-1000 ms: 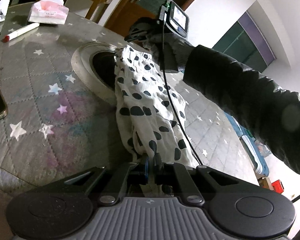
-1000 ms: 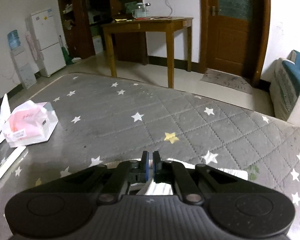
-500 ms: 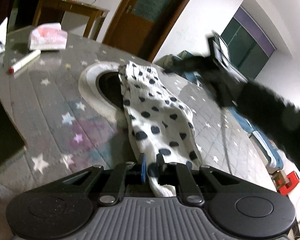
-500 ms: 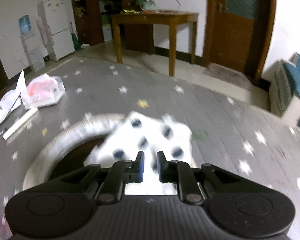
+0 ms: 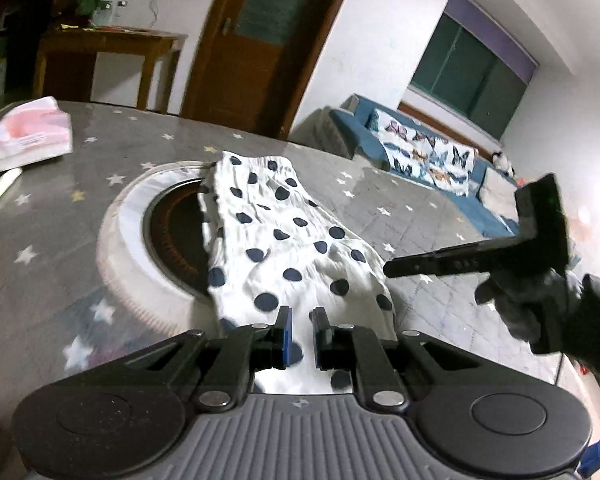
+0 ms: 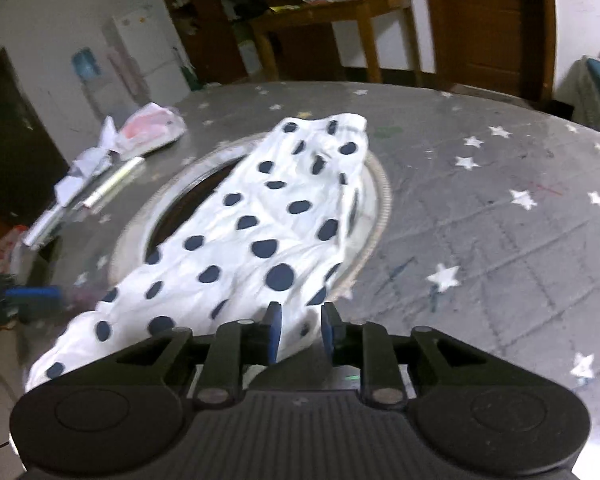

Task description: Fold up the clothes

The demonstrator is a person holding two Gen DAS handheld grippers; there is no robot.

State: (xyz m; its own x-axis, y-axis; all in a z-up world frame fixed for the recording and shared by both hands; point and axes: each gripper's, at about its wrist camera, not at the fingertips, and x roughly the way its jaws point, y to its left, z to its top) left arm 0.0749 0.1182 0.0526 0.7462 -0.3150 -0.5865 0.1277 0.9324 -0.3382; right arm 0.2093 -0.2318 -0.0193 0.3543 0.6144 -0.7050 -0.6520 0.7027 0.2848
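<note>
A white garment with dark polka dots (image 5: 284,248) lies in a long folded strip on the grey star-patterned table, across a white ring. It also shows in the right wrist view (image 6: 260,232). My left gripper (image 5: 299,334) is open with its jaws slightly apart, just above the garment's near end. My right gripper (image 6: 299,330) is open over the garment's near edge, holding nothing. The right gripper and the gloved hand holding it (image 5: 480,264) appear at the right of the left wrist view, off the cloth.
The white ring with a dark centre (image 5: 140,240) sits under the garment. A pink tissue pack (image 5: 30,134) and a white marker (image 6: 114,182) lie at the table's left. A wooden table (image 6: 332,12), a door and a blue sofa (image 5: 432,152) stand beyond.
Both grippers have let go of the garment and opened. The right gripper has pulled back from the far end and to the right. The garment now lies flat on the table.
</note>
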